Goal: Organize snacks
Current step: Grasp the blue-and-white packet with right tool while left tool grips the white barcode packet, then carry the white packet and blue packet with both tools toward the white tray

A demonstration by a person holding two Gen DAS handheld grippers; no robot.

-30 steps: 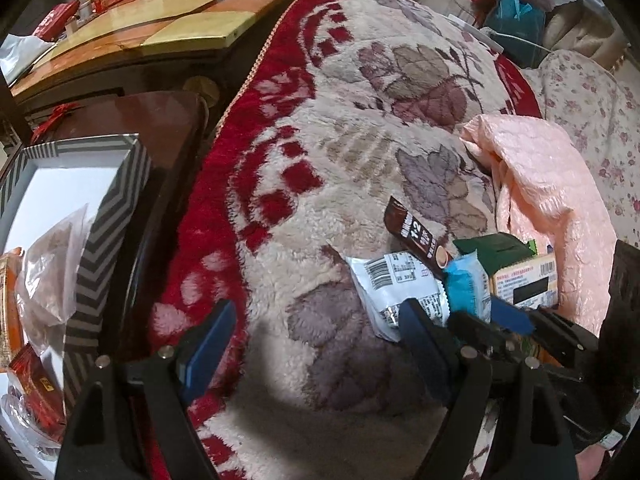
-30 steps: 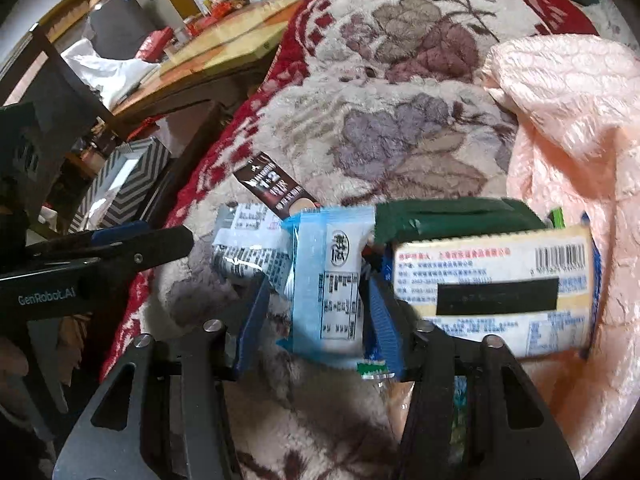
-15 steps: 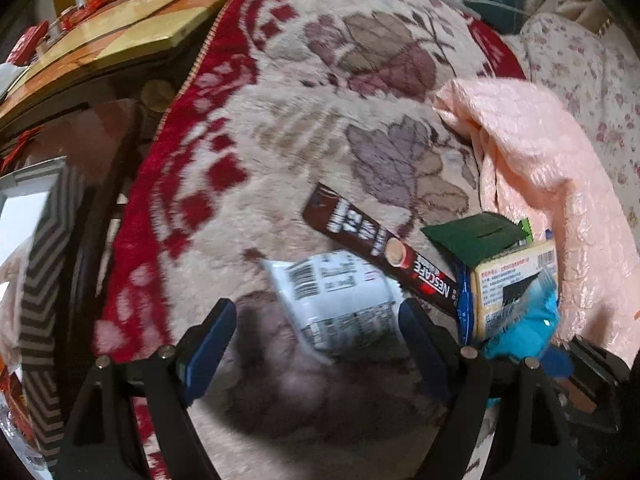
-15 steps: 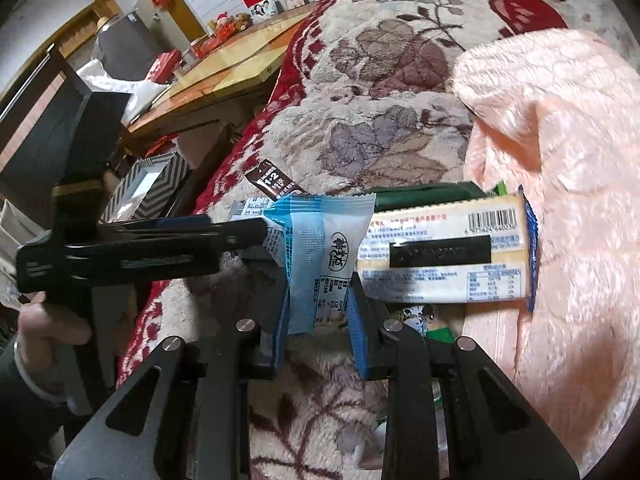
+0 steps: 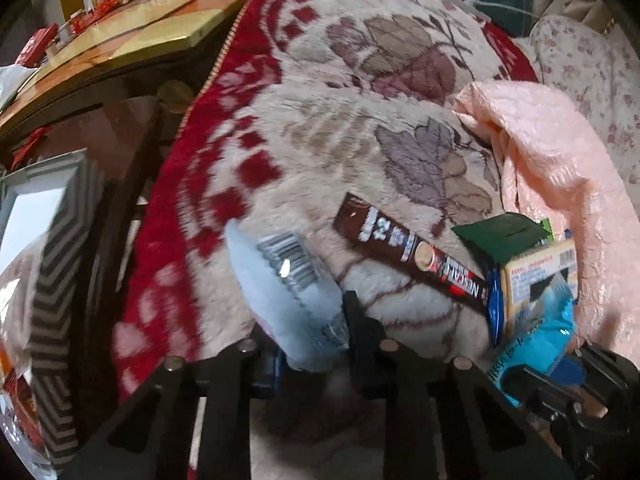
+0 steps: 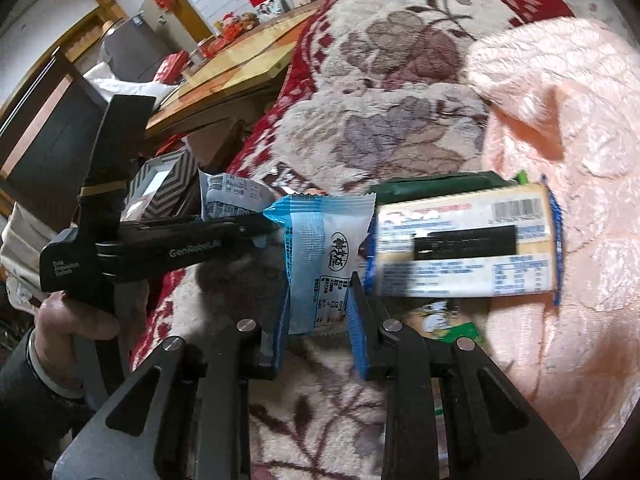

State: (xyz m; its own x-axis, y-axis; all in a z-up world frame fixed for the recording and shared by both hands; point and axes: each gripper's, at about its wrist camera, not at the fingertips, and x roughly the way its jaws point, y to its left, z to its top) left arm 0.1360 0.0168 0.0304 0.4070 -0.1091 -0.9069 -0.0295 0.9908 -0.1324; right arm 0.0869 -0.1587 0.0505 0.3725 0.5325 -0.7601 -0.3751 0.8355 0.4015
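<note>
Right wrist view: right tongs (image 6: 318, 320) clench the light, crinkly blue-white plastic snack sachet (image 6: 326, 248) at its lower seam. Left tongs (image 5: 312, 344) are closing on the slippery pale barcode-printed wrapper (image 5: 288, 280), soft, between them.

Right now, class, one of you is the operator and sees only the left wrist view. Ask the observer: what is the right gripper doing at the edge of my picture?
Observer: The right gripper is shut on a blue and white packet, pinched at its lower end.
Operator: Is anything hidden beside the yellow biscuit pack?
Observer: Yes, a packet with a cartoon print lies on the blanket just below it.
Operator: How does my left gripper look from outside?
Observer: A hand grips its handle. Its jaws are closing with the white packet between them.
</note>
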